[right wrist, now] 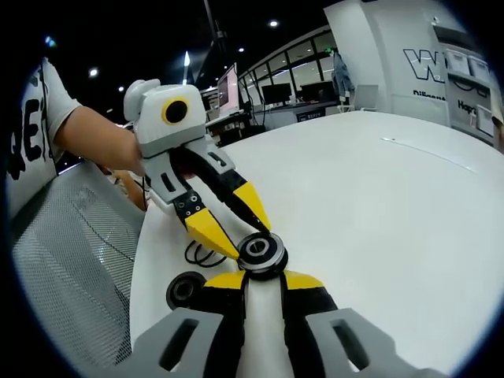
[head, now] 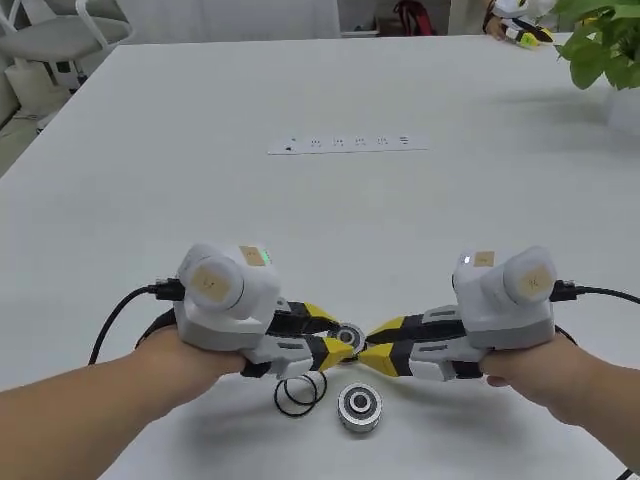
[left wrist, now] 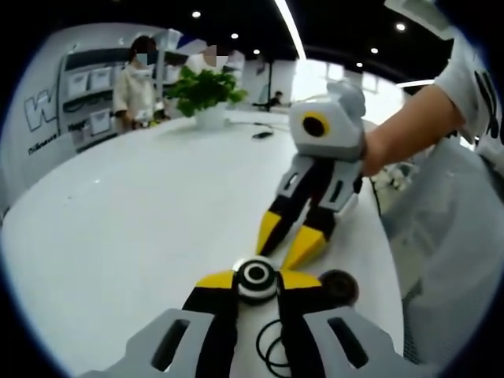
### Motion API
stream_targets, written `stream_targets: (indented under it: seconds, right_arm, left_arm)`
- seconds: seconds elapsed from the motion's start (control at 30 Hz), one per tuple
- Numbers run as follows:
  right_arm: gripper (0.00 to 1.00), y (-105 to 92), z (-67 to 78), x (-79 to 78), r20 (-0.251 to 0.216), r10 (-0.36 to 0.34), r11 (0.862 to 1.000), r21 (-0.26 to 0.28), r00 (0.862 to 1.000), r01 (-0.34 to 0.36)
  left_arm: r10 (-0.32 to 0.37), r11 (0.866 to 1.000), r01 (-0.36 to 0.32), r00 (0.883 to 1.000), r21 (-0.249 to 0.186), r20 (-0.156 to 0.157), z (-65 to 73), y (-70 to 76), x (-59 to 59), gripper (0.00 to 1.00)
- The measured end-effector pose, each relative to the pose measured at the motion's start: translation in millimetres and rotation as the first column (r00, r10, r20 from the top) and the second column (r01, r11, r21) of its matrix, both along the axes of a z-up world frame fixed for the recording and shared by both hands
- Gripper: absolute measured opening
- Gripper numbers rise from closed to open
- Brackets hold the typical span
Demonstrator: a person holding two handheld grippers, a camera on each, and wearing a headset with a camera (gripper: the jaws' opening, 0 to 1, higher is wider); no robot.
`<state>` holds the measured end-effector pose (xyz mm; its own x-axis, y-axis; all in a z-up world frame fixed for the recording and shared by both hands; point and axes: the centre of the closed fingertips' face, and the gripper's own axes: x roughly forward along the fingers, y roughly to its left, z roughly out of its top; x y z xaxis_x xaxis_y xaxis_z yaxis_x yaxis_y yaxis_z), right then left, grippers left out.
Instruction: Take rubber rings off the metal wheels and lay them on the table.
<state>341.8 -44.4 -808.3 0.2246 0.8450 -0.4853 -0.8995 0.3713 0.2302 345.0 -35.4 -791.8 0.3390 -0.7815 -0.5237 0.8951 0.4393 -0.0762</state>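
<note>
Spare wheel [head: 359,405], loose rings [head: 300,392] near gripped wheel [head: 347,337]

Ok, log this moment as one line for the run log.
left tongs: shut on wheel | right tongs: at wheel, grip unclear | table: loose rings, second wheel

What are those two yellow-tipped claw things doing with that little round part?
A person is working a gripper in each hand. The left gripper is clamped on a small metal wheel, holding it just above the table. The right gripper has its tips at the wheel's edge with jaws slightly apart, probably going for its rubber ring. Loose black rubber rings lie on the table, beside a second wheel.
</note>
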Motion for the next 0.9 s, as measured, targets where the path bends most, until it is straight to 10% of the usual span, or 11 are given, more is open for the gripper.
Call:
stream_targets:
  seconds: [0.27,0.63,0.9]
  right_arm:
    - [0.11,-0.4,0.0,0.5,-0.005,-0.009,1.0,0.004,1.0,0.009]
    - [0.0,-3.1,-1.4,2.5,-0.028,-0.044,0.999,0.006,0.999,0.044]
    - [0.0,-9.7,5.0,8.8,-0.13,-0.123,0.988,0.08,0.984,0.134]
  left_arm:
    - [0.003,1.0,-0.004,0.998,0.019,0.065,0.3,-2.7,3.8,0.14]
    - [0.027,0.999,-0.029,0.997,0.026,0.072,-2.4,0.3,2.8,0.13]
    - [0.022,0.999,-0.026,0.996,0.043,0.084,-2.9,0.2,1.1,0.12]
